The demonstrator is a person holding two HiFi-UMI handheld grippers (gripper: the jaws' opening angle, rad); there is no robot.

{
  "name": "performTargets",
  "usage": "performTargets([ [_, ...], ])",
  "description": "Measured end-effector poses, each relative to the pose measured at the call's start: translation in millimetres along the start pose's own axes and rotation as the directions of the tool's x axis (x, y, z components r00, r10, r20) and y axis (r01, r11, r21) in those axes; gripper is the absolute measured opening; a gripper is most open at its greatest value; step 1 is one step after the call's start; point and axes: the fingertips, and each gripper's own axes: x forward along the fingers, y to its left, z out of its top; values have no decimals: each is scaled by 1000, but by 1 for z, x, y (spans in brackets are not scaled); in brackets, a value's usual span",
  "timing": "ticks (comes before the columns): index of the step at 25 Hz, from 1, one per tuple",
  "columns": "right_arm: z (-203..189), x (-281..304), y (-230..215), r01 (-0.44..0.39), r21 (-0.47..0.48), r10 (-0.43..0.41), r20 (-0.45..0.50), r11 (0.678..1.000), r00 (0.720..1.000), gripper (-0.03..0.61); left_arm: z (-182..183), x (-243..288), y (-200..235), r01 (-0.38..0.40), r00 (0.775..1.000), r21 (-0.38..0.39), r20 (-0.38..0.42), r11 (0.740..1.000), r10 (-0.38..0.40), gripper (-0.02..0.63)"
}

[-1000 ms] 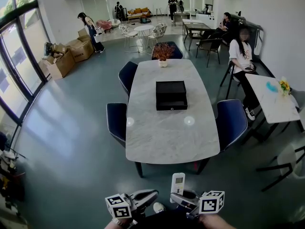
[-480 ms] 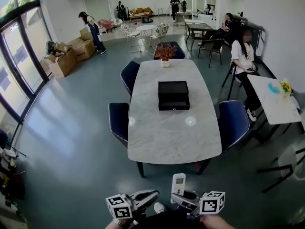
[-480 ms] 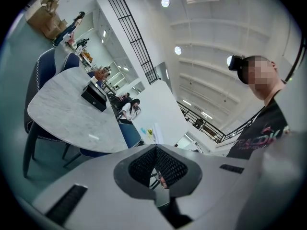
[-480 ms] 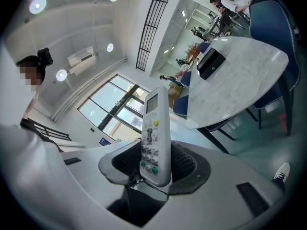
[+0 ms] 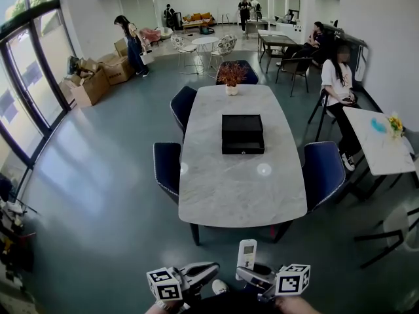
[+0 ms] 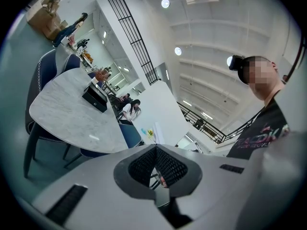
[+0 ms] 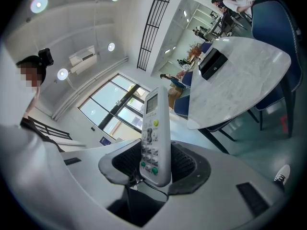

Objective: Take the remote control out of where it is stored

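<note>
A white remote control (image 5: 247, 255) with a small screen and coloured buttons stands upright between the pads of my right gripper (image 5: 253, 275), which is shut on its lower end. In the right gripper view the remote (image 7: 154, 138) points up past the jaws of the right gripper (image 7: 154, 166). My left gripper (image 5: 207, 269) is beside it at the bottom of the head view, shut with nothing in it; its pads (image 6: 165, 166) meet at the tip. A black drawer box (image 5: 243, 134) sits far ahead on the marble table (image 5: 242, 188).
Dark blue chairs (image 5: 167, 167) stand around the table, with a potted plant (image 5: 231, 75) at its far end. A seated person (image 5: 337, 80) is by a white side table (image 5: 376, 142) at the right. Cardboard boxes (image 5: 88, 84) and other people are at the back. Grey floor lies between me and the table.
The head view has shifted slightly, so the table sits a little lower and to the right in the picture. Both grippers and the remote look unchanged.
</note>
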Motion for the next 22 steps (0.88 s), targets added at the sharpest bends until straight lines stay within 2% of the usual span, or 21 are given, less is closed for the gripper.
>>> performTargets([
  [6, 2, 1, 2, -19, 12, 18, 8, 1000, 1000, 176, 0, -1, 0, -4, 1000, 1, 1, 1000, 4, 6],
  [11, 2, 0, 1, 13, 1, -13, -6, 1000, 1000, 176, 1, -1, 0, -6, 1000, 1, 0, 1000, 6, 6],
  [22, 1, 1, 0, 9, 6, -9, -1, 1000, 1000, 176, 0, -1, 1, -6, 1000, 0, 1, 1000, 6, 6],
])
